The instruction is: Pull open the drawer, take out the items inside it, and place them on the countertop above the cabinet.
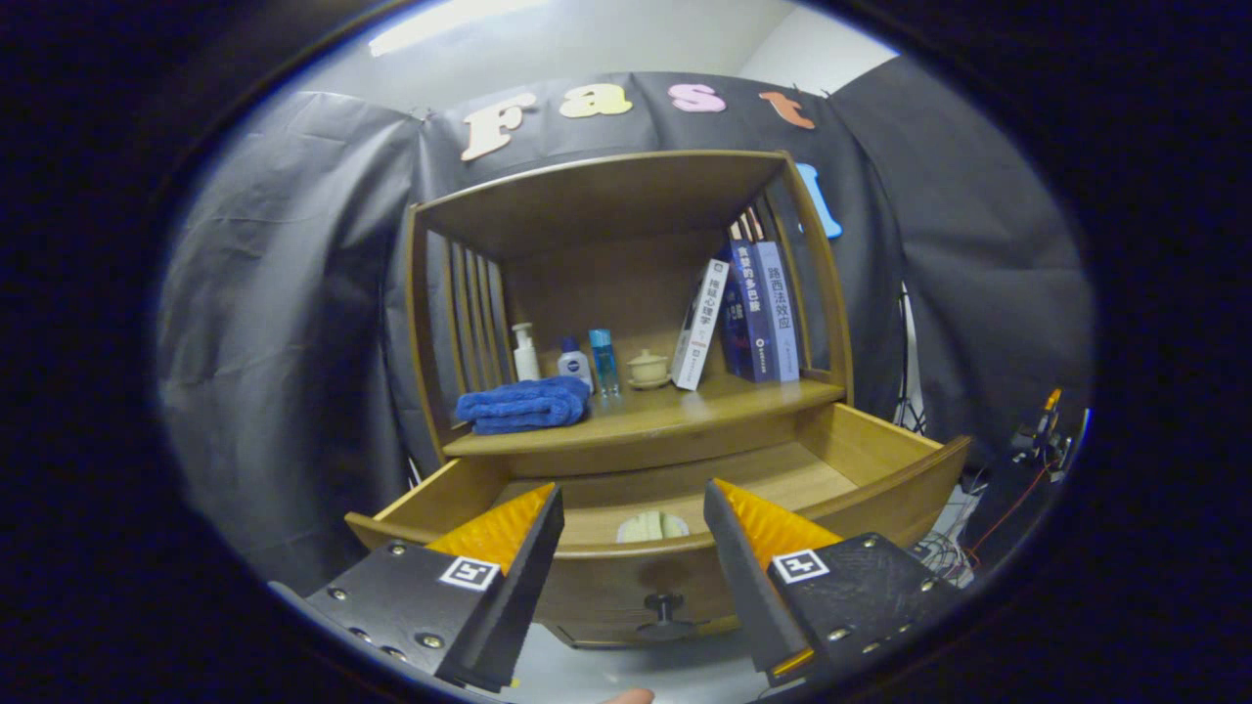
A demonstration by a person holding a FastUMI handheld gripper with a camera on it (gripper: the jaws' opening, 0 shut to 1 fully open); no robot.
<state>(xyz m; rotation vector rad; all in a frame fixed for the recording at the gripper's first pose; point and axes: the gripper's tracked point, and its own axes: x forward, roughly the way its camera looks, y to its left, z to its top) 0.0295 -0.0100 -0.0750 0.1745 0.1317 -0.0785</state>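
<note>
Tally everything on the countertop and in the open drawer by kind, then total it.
Bottles: 3
Books: about 4, tightly packed
Blue towel: 1
Lidded cup: 1
Pale item in the drawer: 1
Total: about 10
The gripper hangs open before the drawer.

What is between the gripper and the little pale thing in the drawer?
In the gripper view, only the drawer's front panel lies between the open hand-held gripper and the pale item.
</note>
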